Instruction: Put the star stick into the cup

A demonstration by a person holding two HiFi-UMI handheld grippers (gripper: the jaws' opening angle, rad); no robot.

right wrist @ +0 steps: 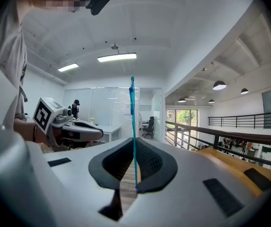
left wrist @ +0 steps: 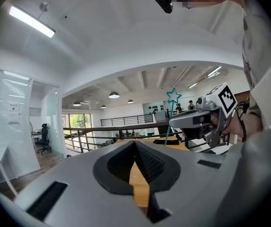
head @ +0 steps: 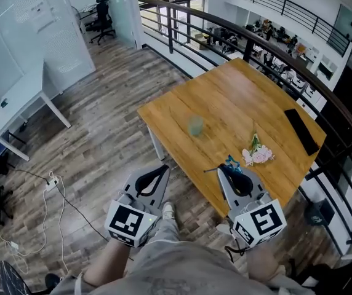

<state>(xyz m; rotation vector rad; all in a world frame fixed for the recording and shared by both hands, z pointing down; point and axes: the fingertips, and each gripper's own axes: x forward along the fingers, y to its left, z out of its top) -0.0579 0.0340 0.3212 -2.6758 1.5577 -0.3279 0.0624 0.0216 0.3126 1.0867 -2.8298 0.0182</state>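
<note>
Off the near left corner of the rectangular light-wood table point(head: 225, 97), the grey left gripper point(head: 162, 169) hangs over plank floor point(head: 102, 140), jaws together on nothing. A pale green translucent cup point(head: 195, 126), perhaps plastic, stands alone mid-table. At the table's near edge, the right gripper point(right wrist: 134, 143) clamps the thin teal star stick point(right wrist: 132, 117) upright.

Two grippers show low in the head view: the left gripper point(head: 164, 169) at six o'clock and the right gripper point(head: 223, 168) at five. One star stick point(right wrist: 133, 122). One cup point(head: 195, 126), only a blurred greenish shape, so probably the cup, near the view's centre. One wooden table point(head: 237, 91) toward two o'clock carries one bunch of flowers point(head: 259, 154) at four and one flat black bar point(head: 301, 131) at three. One white desk point(head: 22, 97) at ten o'clock. One office chair point(head: 102, 17) at eleven.
</note>
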